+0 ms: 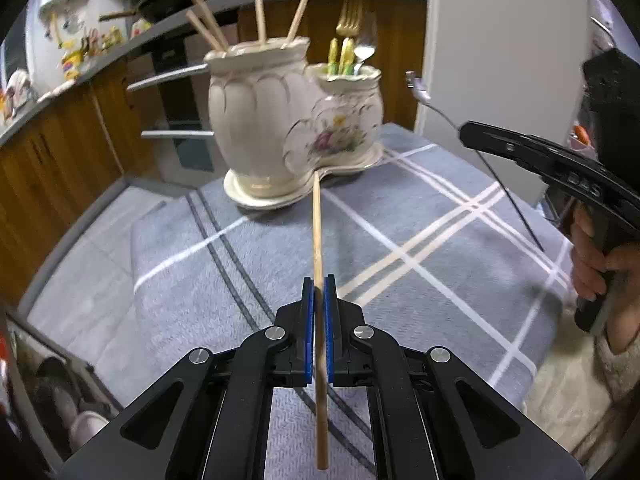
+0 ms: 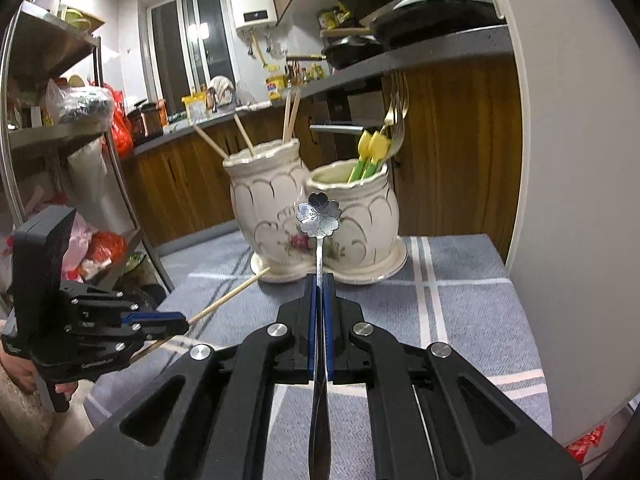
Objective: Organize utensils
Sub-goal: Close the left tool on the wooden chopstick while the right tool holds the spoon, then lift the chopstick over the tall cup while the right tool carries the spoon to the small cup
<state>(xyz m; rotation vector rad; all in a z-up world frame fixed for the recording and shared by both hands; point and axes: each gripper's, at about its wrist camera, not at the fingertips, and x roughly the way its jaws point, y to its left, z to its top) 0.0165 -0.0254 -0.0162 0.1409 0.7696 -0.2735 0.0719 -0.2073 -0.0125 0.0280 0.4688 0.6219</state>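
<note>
Nearest in the left wrist view, the left gripper (image 1: 319, 286) has its blue pads closed on a single wooden chopstick (image 1: 317, 240), which runs between them lengthwise; its far tip points toward the base of the ceramic holder, and its near end passes back under the gripper body. In the right wrist view, the right gripper (image 2: 319, 282) is clamped on the handle of a silver spoon (image 2: 319, 212) with a flower-shaped bowl, the bowl raised in front of the holder. Both utensils are clear of the grey checked tablecloth (image 1: 420, 220). A hand (image 1: 592, 256) grasps the right gripper's handle at the right edge of the left view. Further back on the cloth stands a cream twin-jar utensil holder (image 1: 260, 120) on a shared saucer base. Its taller jar (image 2: 264, 196) contains several upright wooden chopsticks (image 1: 260, 20). Its shorter jar (image 2: 360, 208), painted with flowers, contains gold forks (image 1: 350, 16), a silver spoon bowl and yellow-green handled pieces (image 2: 372, 152). Beyond the table runs a wooden-fronted kitchen counter (image 2: 440, 60) carrying pans and packets; detail there is blurred.
</note>
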